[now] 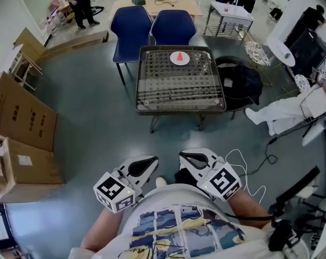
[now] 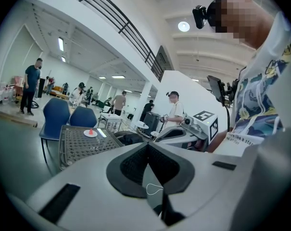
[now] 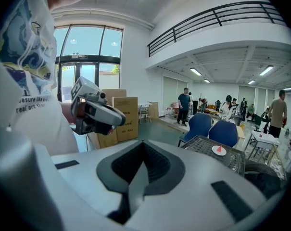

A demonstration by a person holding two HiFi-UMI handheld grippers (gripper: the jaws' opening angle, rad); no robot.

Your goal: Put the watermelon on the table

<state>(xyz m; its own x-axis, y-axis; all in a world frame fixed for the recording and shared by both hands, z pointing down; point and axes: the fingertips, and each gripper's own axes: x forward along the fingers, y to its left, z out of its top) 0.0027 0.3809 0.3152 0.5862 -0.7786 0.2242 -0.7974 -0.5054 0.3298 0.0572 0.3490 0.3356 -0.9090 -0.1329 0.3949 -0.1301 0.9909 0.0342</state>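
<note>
The watermelon [image 1: 179, 56] is a small red wedge on a white plate [image 1: 172, 60], and the plate is at the far end of the wire-topped bench [image 1: 179, 93], in front of two blue chairs [image 1: 131, 28]. By way of that plate it already sits on the bench. I can't tell whether it was just set there or is waiting to be picked up, since my empty tongs would fit either.

The wedge lies straight ahead of me and well away, beyond the open floor and the whole depth of the bench. It is a touch to the right of my middle line, so I judge my right tongs [image 1: 192, 158] slightly nearer than my left tongs [image 1: 145, 164]. In both gripper views the wedge seems to stand point up. It is too small for me to say which way its long side runs.

I hold both tongs low against my belly with their tips forward and angled a little toward each other. Each pair is closed tip to tip, with nothing between.
</note>
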